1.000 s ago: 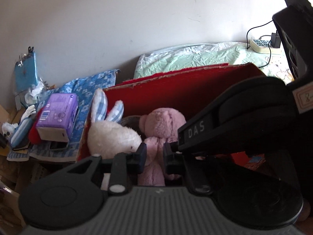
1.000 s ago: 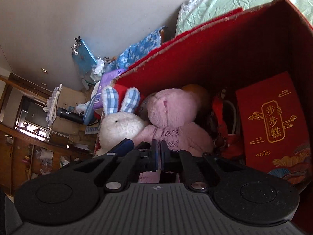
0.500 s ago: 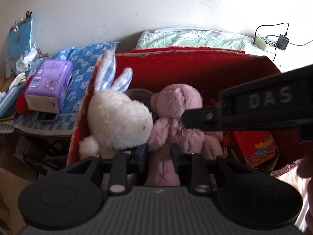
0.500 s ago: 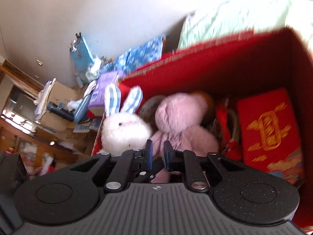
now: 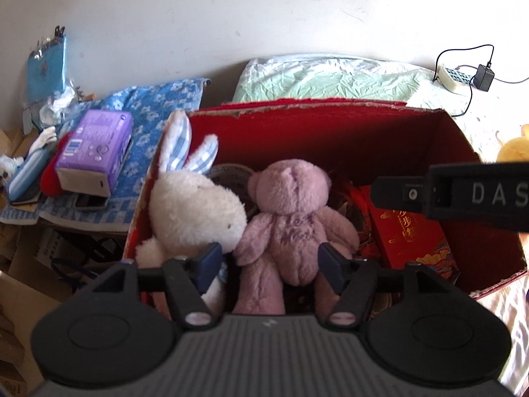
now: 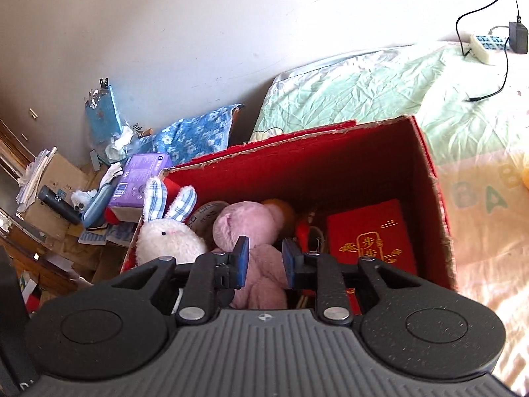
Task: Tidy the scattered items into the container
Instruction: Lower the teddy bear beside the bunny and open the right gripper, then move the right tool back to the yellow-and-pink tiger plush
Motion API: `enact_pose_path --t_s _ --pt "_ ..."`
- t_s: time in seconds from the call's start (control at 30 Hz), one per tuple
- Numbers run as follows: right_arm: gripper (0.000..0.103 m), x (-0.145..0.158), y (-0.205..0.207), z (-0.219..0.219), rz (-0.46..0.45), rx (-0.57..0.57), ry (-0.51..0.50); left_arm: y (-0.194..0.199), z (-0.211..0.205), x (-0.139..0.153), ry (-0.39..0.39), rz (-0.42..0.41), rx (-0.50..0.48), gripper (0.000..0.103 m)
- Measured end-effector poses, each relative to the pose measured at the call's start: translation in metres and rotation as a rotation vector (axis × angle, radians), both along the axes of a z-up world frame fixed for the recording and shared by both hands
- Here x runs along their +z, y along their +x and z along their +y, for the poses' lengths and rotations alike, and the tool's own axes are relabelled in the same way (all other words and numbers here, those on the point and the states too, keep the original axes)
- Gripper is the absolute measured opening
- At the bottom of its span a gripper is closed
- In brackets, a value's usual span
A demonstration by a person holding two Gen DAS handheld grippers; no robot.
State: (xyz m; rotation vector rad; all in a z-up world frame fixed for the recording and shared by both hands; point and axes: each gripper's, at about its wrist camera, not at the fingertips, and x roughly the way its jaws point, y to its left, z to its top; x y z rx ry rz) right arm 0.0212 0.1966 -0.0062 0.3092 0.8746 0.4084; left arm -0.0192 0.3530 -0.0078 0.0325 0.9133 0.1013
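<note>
Left tool [image 5: 267, 263] spread wide, empty, hovering over the pink bear [image 5: 291, 218]. Right tool [image 6: 263, 261] partly spread, nothing between its pads, also above the bear.

The bear sits inside the red box [image 5: 330, 125], back to the cameras, with the white bunny [image 5: 195, 205] touching it at 9 o'clock and the red packet [image 6: 370, 235] at 3 o'clock.

A yellow plush [image 5: 514, 150] lies outside the box on the bed at 3 o'clock in the left view, likely the next item.

Risks:
- The bunny leans on the box's left wall, ears above the rim; a bump could tip it out.
- Right tool's finger crosses the left view, so the tools could clash if both turn at once.
- The bed is soft and could let the box shift.
</note>
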Motion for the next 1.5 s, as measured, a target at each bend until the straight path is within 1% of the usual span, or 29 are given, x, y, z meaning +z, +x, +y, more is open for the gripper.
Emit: enact_pose_path --t_s 0.07,0.1,0.17,0.23,0.43,0.57,0.67,0.8,1.07,1.23,1.33,1.5 --pt "0.027 0.002 -0.002 0.000 -0.012 0.001 -0.016 -0.002 -0.006 0.003 0.018 -0.012 0.006 0.078" --pt "0.027 0.002 -0.004 -0.002 -0.017 0.002 -0.020 -0.003 -0.009 0.004 0.029 -0.020 0.013 0.079" --pt "0.028 0.004 -0.007 -0.007 -0.024 0.008 -0.023 -0.005 -0.015 0.007 0.051 -0.034 0.025 0.087" --pt "0.028 0.005 -0.010 -0.012 -0.029 0.016 -0.024 -0.006 -0.021 0.010 0.061 -0.044 0.037 0.091" --pt "0.032 0.011 -0.018 -0.026 -0.056 0.042 -0.046 -0.006 -0.033 0.015 0.072 -0.040 0.082 0.094" --pt "0.035 0.015 -0.023 -0.035 -0.080 0.052 -0.075 -0.007 -0.040 0.019 0.085 -0.041 0.115 0.099" --pt "0.039 0.016 -0.024 -0.046 -0.086 0.048 -0.072 -0.007 -0.046 0.023 0.093 -0.047 0.126 0.100" --pt "0.040 0.018 -0.025 -0.059 -0.088 0.049 -0.060 -0.007 -0.056 0.028 0.100 -0.056 0.131 0.101" --pt "0.042 0.017 -0.025 -0.090 -0.083 0.020 -0.042 -0.001 -0.084 0.033 0.086 -0.054 0.095 0.102" --pt "0.046 0.016 -0.024 -0.117 -0.076 -0.025 -0.026 0.005 -0.111 0.034 0.088 -0.060 0.052 0.102" --pt "0.046 0.012 -0.025 -0.132 -0.066 -0.040 -0.010 0.007 -0.127 0.035 0.095 -0.068 0.020 0.102" --pt "0.046 0.009 -0.026 -0.161 -0.061 -0.068 0.017 0.009 -0.149 0.037 0.048 -0.080 -0.037 0.101"
